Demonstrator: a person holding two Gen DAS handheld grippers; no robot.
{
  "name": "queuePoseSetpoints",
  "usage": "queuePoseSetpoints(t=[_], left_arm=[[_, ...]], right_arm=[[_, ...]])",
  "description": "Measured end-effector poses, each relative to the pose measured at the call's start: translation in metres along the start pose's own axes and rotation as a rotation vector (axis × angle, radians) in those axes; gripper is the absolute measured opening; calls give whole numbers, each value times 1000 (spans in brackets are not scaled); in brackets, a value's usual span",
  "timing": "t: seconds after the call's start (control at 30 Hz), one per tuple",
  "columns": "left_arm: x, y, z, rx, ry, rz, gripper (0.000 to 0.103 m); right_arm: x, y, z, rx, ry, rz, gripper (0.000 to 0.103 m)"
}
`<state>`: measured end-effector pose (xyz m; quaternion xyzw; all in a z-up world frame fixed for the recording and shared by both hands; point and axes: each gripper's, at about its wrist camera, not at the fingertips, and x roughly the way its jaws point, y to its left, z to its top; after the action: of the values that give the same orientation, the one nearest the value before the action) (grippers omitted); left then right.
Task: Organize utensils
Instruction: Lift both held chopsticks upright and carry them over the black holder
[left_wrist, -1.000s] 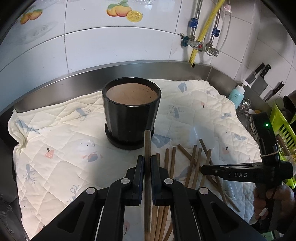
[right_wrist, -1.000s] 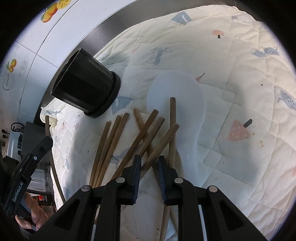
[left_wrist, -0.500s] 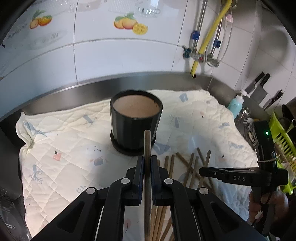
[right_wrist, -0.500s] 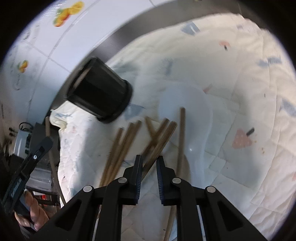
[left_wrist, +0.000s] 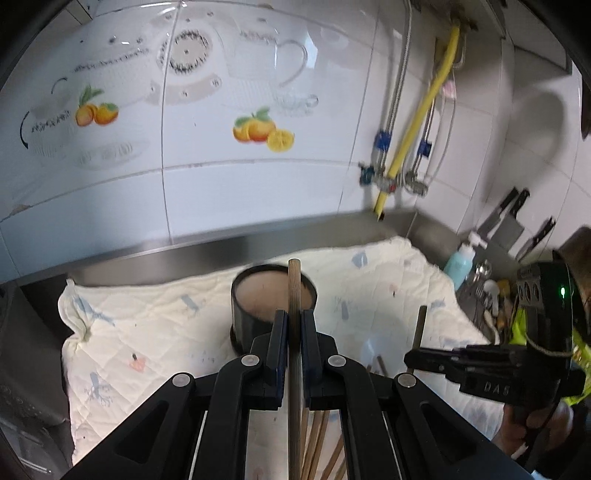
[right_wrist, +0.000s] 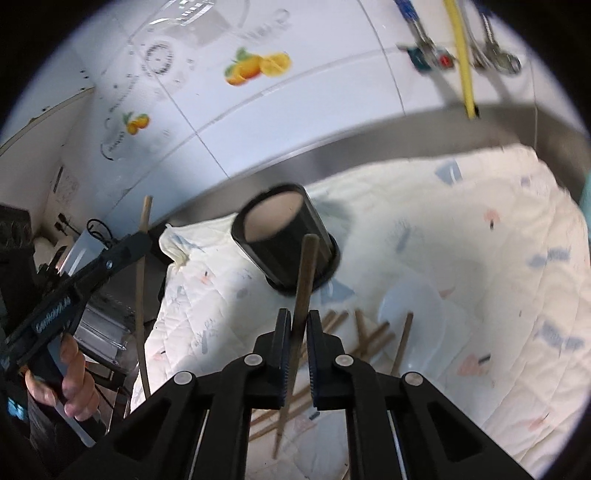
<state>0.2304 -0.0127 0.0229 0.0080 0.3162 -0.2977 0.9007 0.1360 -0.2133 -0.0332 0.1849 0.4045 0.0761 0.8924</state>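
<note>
Chopsticks, brown wooden: one clamped upright in left hand-held gripper (left_wrist: 291, 341), one gripped slanted in right hand-held gripper (right_wrist: 298, 341), whose jaws just closed on it; rest of loose wooden sticks (right_wrist: 364, 332) scattered on cloth near black cylindrical pot (right_wrist: 284, 240). Both held sticks above cloth, short of pot. Tip: centre each over pot mouth, tilt near vertical, lower before release; avoid both grippers clashing. Quilted cream cloth (left_wrist: 155, 332) over steel counter (left_wrist: 207, 247); white tiled wall with fruit decals (left_wrist: 262, 131), yellow hose (left_wrist: 417, 133).
</note>
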Motion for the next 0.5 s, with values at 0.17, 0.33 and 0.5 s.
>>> queuePoseSetpoints(t=[0.17, 0.33, 0.5], left_arm=[[-4, 5, 27, -21, -64, -3, 6], [-3, 6, 55, -33, -142, -3, 6], [2, 13, 84, -53, -248, -7, 6]], right_arm=[[-9, 5, 15, -31, -41, 4, 10], [-20, 11, 32, -40, -84, 24, 10], [-31, 19, 54, -68, -144, 23, 10]])
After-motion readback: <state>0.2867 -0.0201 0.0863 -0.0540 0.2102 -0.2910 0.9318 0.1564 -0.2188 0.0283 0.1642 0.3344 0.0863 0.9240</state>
